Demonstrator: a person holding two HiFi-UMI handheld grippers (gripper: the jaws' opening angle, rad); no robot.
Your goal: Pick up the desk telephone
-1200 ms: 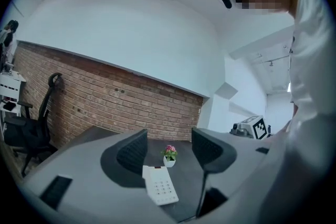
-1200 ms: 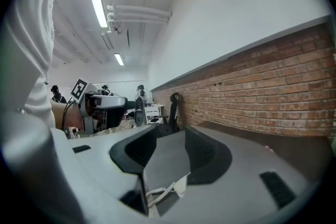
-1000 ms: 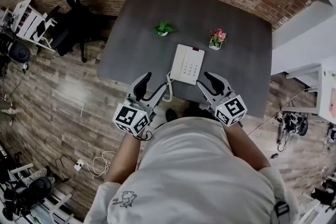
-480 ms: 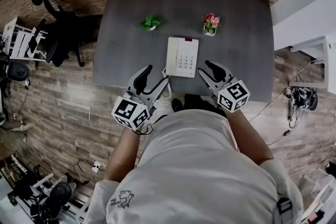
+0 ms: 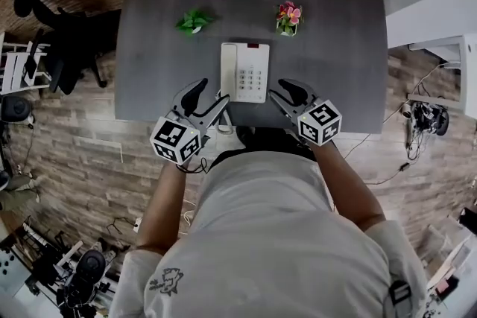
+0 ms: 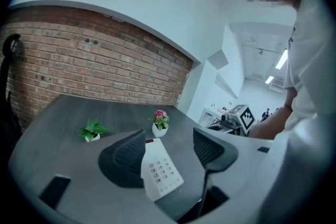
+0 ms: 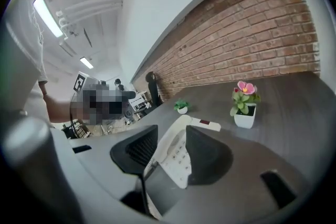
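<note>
**A:** Fingers (image 6: 126, 157) first: how do the left pair stand?

**B:** Spread wide, pressing on nothing. The left gripper (image 5: 209, 96) hangs at the lower left corner of the desk telephone (image 5: 244, 72). The right gripper (image 5: 282, 91) is at its lower right corner. Its fingers (image 7: 207, 155) have just drawn in a little, but they are released too. The telephone shows beyond their tips, not clamped between them.

**A:** And the telephone itself?

**B:** It lies flat on the dark table (image 5: 328, 26), in the centre of the head view and near the table's lower edge. The green plant (image 5: 194, 21) and the flowerpot (image 5: 288, 17) stand apart from it, higher in the frame.

**A:** What could go wrong?

**B:** My guess is the handset (image 5: 228, 69). It only rests in its cradle along the telephone's left side. If the two grippers lift unevenly and tilt the base, it could slide off and swing on the cord (image 5: 221, 121) (a pale curl at the table's lower edge, hard to make out). The body also looks like smooth plastic. Fingers closing on just the near corners could squeeze it away instead of holding it, and it would skate toward the pots.

**A:** Describe it.

**B:** It is a white, slim rectangle. The keypad (image 5: 252, 77) of small grey keys is on its right half, and there is a small dark red patch at its top edge. It looks light and rigid.
</note>
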